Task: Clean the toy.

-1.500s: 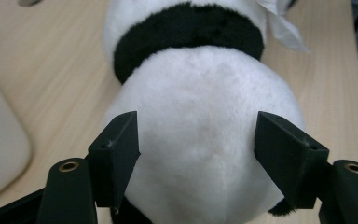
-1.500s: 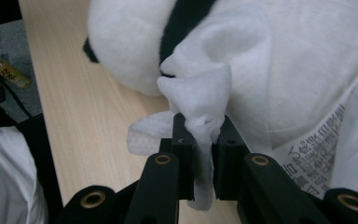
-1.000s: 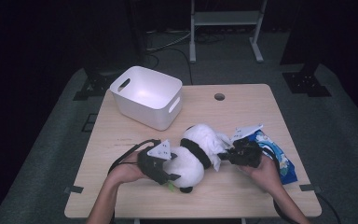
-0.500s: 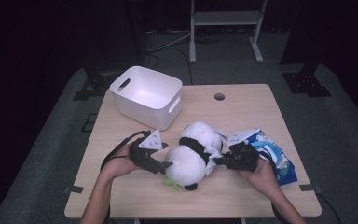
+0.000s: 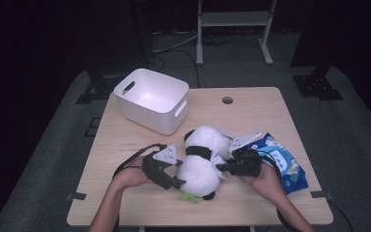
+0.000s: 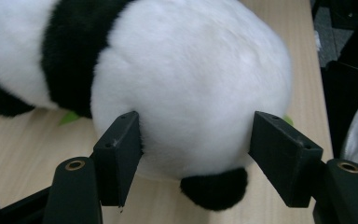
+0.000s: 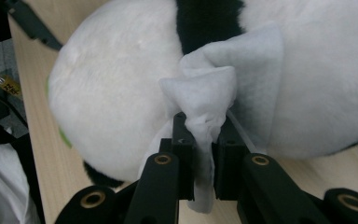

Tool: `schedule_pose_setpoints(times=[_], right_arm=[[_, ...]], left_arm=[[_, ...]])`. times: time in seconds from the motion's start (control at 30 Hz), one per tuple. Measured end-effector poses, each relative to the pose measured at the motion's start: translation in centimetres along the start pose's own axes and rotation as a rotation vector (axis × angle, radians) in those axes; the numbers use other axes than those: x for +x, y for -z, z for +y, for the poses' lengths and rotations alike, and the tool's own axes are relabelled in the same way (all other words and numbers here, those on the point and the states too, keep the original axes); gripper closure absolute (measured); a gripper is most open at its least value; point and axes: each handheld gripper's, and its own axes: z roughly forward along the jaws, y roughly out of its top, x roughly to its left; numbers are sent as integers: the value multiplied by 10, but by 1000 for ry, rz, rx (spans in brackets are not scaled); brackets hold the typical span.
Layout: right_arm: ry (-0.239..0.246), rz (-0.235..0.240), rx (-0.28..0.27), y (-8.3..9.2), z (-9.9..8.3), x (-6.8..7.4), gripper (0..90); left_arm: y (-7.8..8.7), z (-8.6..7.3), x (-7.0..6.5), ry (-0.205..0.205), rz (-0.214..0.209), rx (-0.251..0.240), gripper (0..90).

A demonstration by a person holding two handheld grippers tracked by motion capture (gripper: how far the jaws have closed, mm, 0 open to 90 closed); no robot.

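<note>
Since a second ago our left gripper (image 5: 178, 181) has drawn back from over the panda to its left flank, jaws closing in until both pads press the plush panda (image 5: 200, 155), which lies mid-table (image 5: 125, 145) before the white bin (image 5: 152, 99). Our right gripper (image 5: 224, 167) pinches a folded white wipe (image 7: 209, 93) against the panda's side.
</note>
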Motion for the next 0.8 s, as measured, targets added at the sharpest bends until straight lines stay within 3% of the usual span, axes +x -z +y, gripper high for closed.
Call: schedule_pose_setpoints(times=[0.43,0.63,0.8], right_arm=[[-14,-33,13,-3,5,-15,816],[-4,-46,12,-7,10,-17,819],[-27,-50,-15,3,6,-20,813]], left_arm=[[-17,18,-29,-75,-35,16,331],[-16,19,-31,-85,-35,10,331],[-4,18,-26,-79,-9,-26,330]])
